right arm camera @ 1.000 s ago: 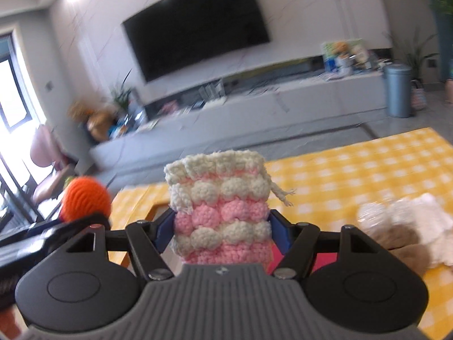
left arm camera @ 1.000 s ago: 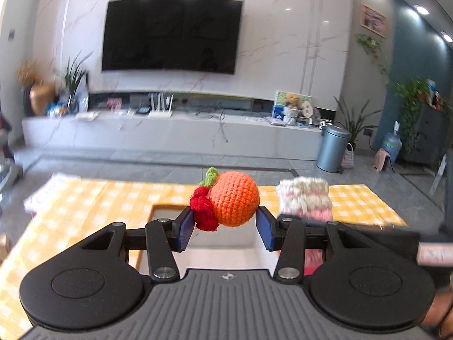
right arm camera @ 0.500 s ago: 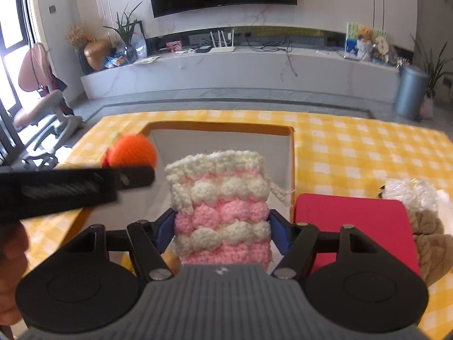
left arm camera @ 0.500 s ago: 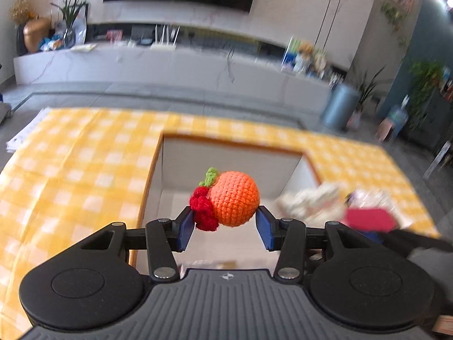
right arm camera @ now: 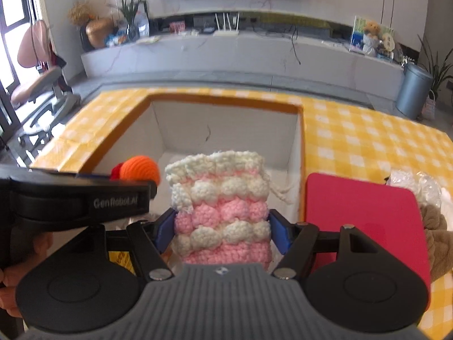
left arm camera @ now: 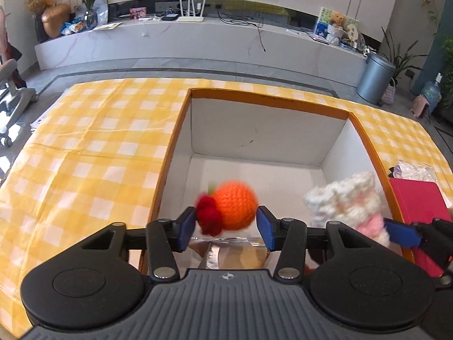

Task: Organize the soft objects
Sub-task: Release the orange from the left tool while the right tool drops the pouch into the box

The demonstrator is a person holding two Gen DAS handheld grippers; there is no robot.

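A: Where was the crochet orange?

B: Clamped in the left hand-held gripper, over the open white box on the yellow-checked bench.

A: And the right hand-held gripper?

B: Squeezing the pink-and-cream knitted pouch over that same box, next to a red pad.

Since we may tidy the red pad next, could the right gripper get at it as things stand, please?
Probably not yet: the right gripper is shut on the pink and white crochet pouch. The red pad lies uncovered beside the box, so the way is otherwise free.
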